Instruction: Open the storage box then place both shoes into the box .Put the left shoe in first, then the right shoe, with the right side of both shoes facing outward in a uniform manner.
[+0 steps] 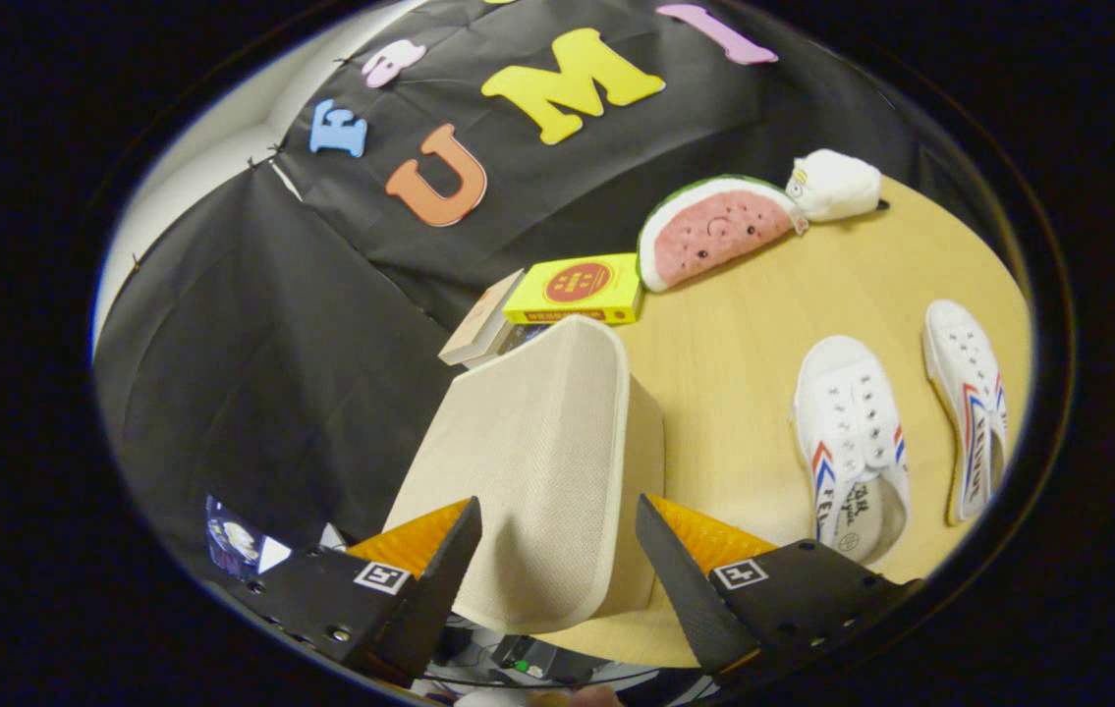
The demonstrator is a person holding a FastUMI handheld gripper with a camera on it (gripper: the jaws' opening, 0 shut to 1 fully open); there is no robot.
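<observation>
Right now I see my gripper [557, 550] with its fingers spread apart, the beige storage box [542, 471] between them, lid down; whether they touch it I cannot tell. Beside the box, on the wooden table [744, 334], lie two white shoes [852, 442], well apart from the fingers. Beyond the box sit a yellow book [577, 288] and a watermelon plush [714, 231].

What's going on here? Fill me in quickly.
A person is holding a handheld gripper over the beige fabric storage box on the light wooden table. The fingers are open, one on each side of the box's near end, pressing on nothing. The box lid looks closed. Two white canvas shoes with red and blue stripes lie on the table beside the box, not yet moved.
</observation>
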